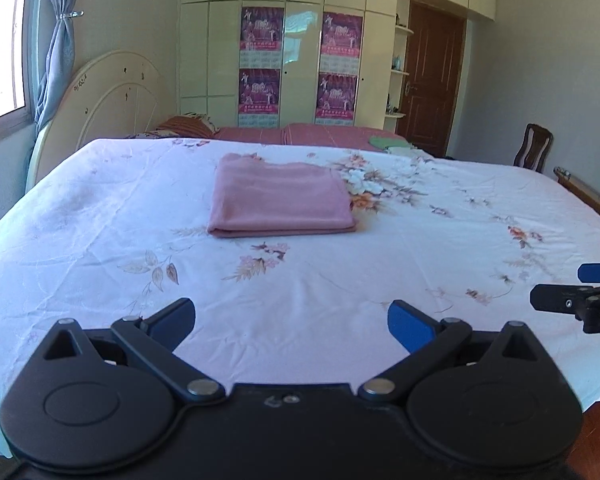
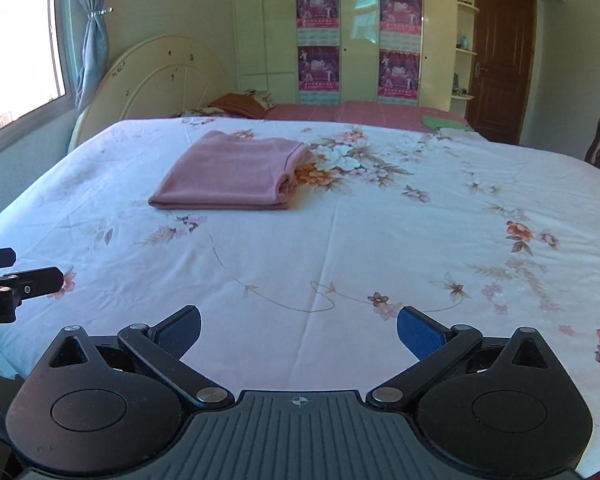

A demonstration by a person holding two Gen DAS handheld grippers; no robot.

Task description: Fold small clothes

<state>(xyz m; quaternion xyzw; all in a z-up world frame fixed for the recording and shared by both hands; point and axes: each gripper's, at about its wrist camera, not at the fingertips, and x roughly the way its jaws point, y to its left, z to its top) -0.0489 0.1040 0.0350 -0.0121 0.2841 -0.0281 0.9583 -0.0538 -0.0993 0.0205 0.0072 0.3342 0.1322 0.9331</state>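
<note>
A pink garment (image 1: 280, 198), folded into a flat rectangle, lies on the white floral bedsheet (image 1: 100, 216) toward the far middle of the bed. It also shows in the right wrist view (image 2: 230, 178). My left gripper (image 1: 291, 322) is open and empty, held above the near part of the sheet, well short of the garment. My right gripper (image 2: 299, 330) is open and empty, also near the front edge. Each gripper's fingers show at the edge of the other's view (image 1: 572, 296) (image 2: 20, 278).
A green cloth (image 1: 388, 142) lies at the far right of the bed. Pillows (image 1: 188, 126) and a curved headboard (image 1: 112, 96) stand at the far left. A wardrobe (image 1: 300, 40), a brown door (image 1: 432, 80) and a wooden chair (image 1: 534, 146) are behind.
</note>
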